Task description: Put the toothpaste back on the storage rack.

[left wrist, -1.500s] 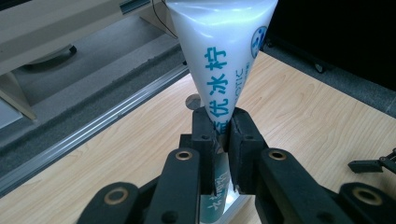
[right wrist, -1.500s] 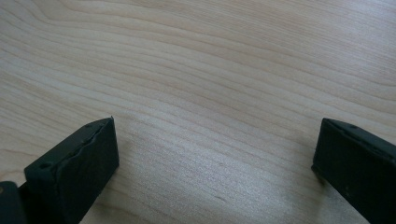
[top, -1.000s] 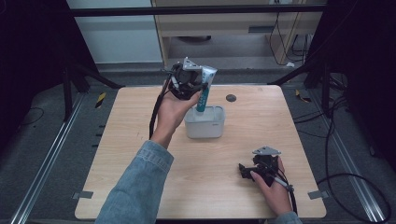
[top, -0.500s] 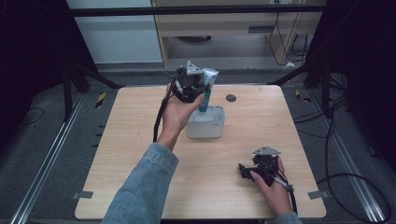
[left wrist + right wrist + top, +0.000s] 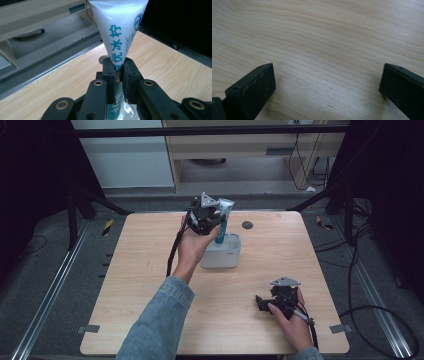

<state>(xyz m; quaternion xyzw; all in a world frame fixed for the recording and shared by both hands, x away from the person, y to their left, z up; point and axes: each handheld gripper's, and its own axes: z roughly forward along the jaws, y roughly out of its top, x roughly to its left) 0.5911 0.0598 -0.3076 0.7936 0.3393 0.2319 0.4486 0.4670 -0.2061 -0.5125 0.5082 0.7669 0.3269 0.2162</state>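
A white and teal toothpaste tube (image 5: 222,222) stands upright with its lower end inside a small white box (image 5: 222,252) at the table's middle. My left gripper (image 5: 212,217) is shut on the tube's middle, held above the box's left side. In the left gripper view both black jaws pinch the tube (image 5: 117,37) just under its wide crimped end, gripper (image 5: 119,71). My right gripper (image 5: 260,302) rests low on the table near the front right, open. In the right gripper view its jaws stand wide apart over bare wood, gripper (image 5: 327,75).
A small dark round disc (image 5: 246,225) lies behind the box to the right. The wooden table (image 5: 125,285) has bare room on its left and front. A cabinet (image 5: 240,150) stands on the floor beyond the far edge.
My left hand has come down and slightly right with the tube, bringing its lower end into the white box. The right hand has stayed where it was.
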